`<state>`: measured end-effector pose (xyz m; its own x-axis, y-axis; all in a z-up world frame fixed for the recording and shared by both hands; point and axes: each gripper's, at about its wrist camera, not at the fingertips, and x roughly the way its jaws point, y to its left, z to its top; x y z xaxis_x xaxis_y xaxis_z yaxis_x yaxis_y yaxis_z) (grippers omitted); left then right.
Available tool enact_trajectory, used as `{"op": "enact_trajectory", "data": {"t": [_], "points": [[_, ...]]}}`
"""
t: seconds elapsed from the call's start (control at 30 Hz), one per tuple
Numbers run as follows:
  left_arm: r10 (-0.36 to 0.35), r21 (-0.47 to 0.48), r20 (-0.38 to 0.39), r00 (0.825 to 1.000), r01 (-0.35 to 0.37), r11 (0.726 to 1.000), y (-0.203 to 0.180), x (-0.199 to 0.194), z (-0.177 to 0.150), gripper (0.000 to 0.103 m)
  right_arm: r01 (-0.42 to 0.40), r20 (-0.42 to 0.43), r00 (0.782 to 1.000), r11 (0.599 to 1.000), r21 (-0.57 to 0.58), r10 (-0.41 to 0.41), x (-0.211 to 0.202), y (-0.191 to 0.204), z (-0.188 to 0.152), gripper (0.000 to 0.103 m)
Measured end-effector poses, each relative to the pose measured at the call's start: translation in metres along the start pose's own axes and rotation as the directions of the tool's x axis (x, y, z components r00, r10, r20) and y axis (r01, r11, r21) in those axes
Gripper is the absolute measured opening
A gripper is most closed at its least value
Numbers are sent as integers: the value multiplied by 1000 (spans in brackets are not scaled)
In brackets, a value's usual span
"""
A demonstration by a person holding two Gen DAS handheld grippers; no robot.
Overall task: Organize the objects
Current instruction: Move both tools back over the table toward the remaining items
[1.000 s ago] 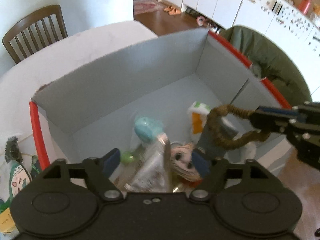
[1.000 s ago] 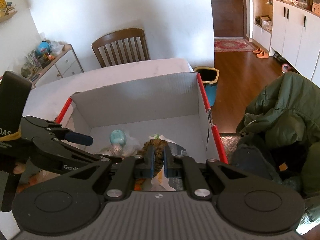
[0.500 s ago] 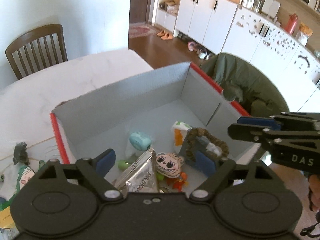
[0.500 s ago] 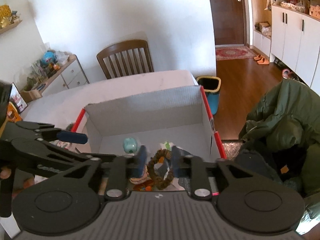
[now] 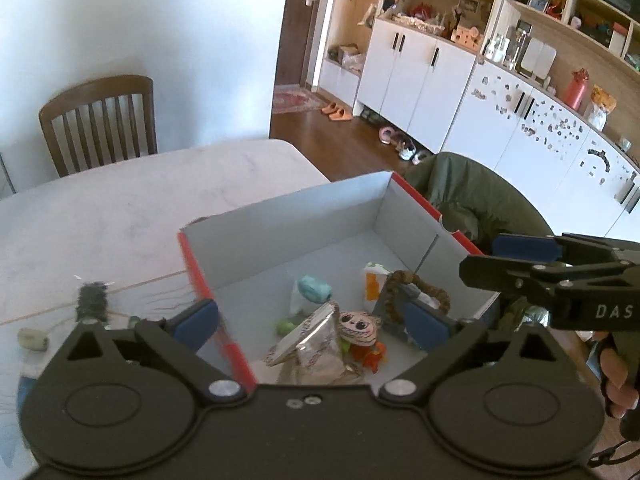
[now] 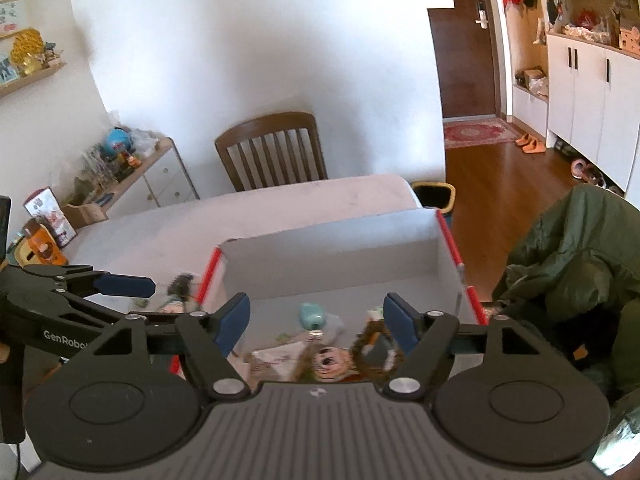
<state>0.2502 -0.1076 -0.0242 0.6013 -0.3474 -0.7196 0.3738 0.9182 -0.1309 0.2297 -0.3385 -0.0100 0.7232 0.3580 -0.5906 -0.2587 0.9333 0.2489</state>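
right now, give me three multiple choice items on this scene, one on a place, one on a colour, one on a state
1. Where does the brown braided cord loop lie?
A. inside the grey cardboard box with red edges
B. on the chair
C. on the floor

2. What colour is the box's rim?
A. blue
B. red
C. yellow

3. How do the right tongs stand?
A. shut on the loop
B. shut on nothing
C. open

Answers: 1 A, the loop rests among the items in the box. 2 B, red strips run along its top edges. 3 C, the blue pads stand wide apart, holding nothing.
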Motion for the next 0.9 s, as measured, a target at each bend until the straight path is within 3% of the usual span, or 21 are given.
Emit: {"op": "enact_trajectory", "data": {"t": [0.33, 0.9], "points": [[17, -5, 62, 998, -17, 1000, 38, -45, -14, 102, -40, 25, 999, 999, -30, 41, -15, 56, -5, 85], [74, -12, 109, 991, -73, 997, 124, -86, -46, 103, -72, -1, 997, 993, -88, 72, 13, 154, -18, 86]]}}
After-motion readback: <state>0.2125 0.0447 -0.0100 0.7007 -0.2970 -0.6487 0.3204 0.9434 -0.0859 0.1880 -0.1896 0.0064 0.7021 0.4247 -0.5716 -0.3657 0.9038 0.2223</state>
